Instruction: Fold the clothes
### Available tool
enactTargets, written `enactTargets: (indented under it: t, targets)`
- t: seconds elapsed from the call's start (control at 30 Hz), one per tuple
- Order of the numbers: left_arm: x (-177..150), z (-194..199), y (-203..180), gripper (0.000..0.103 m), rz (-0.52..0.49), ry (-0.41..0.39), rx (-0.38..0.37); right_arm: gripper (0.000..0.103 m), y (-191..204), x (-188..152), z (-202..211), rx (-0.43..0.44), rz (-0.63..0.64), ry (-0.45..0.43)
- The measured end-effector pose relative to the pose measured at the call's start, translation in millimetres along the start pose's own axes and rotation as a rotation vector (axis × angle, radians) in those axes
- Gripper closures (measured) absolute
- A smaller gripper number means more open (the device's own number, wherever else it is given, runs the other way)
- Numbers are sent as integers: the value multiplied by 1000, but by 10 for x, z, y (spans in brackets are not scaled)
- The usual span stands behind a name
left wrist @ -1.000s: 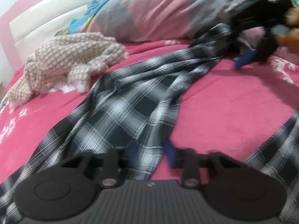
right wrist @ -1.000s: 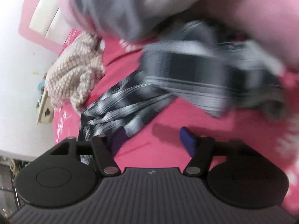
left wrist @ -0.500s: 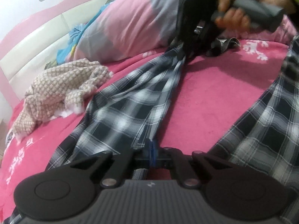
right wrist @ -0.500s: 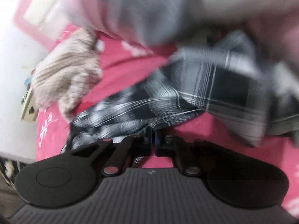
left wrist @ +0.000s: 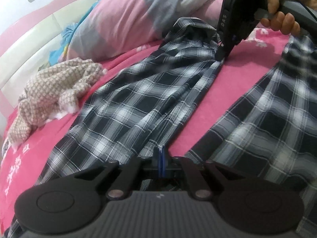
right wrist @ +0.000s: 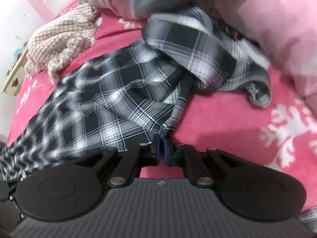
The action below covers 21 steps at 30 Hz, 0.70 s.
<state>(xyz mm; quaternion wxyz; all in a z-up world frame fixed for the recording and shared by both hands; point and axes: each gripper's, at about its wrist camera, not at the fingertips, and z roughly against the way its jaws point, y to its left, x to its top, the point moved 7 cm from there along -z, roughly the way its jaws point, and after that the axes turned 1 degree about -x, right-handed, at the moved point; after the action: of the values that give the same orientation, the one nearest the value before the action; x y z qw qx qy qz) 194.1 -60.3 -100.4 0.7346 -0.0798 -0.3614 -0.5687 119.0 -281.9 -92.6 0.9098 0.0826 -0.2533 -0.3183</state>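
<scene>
Left gripper [left wrist: 161, 158]: jaws closed on the near edge of the plaid shirt [left wrist: 142, 99], a thin fold of cloth pinched between the blue pads. The hold looks secure.

Right gripper [right wrist: 162, 148]: its jaws have just been closing, then eased apart a trifle; they stand almost shut with an edge of the same plaid shirt [right wrist: 118, 99] between the blue pads. Seen from the left wrist view, the right gripper [left wrist: 220, 56] has its tips on the far end of that edge, and a hand [left wrist: 281, 10] is wrapped on its handle.

Location of garment: the shirt lies on a pink blanket [left wrist: 227, 83], stretched in a long band between the two grippers. A second plaid portion lies apart to the right in the left wrist view; its join to the rest is out of view.

Handling assessment: thin woven fabric, light and limp. It will sag and crease wherever unsupported and may slip from a shallow pinch. Best held at hems or seams, where layers double; both holds are now on such an edge. Even tension between the two points should keep the line straight.

Beyond: a crumpled beige knitted garment [left wrist: 53, 91] lies near the shirt. Behind it, a pink-and-grey pillow [left wrist: 128, 19] rests against the headboard [left wrist: 29, 45].
</scene>
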Motion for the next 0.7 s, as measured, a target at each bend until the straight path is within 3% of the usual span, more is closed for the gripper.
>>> enactTargets:
  t: [0.07,0.2,0.27,0.3,0.33,0.5,0.6,0.7]
  targets:
    - [-9,19,-6,99,18,4,-13,87,-41,-11,71,-33,28,-5]
    - [-45,39,2,90,82,27,-49,85,-94,-31,130,-57,25,-1]
    - [-61,92,2,74,125,32,-65,84,-47,-31,158,-66,54,-9]
    - [-67,151,13,54,145,29,-65,84,-19,-27,175,-66,67,-15]
    - [-71,226,30,42,163,24,-61,82,12,-16,202,-61,77,-24]
    - [-200,744,466,30,288,33,-49,77,295,98,349,-29,191,-110]
    - [-539,1160,1098,30,487,107,66,75,590,150,433,27,310,-171]
    - [-1050,1683,1701,30,826,173,191,70,1072,132,412,128,485,-212]
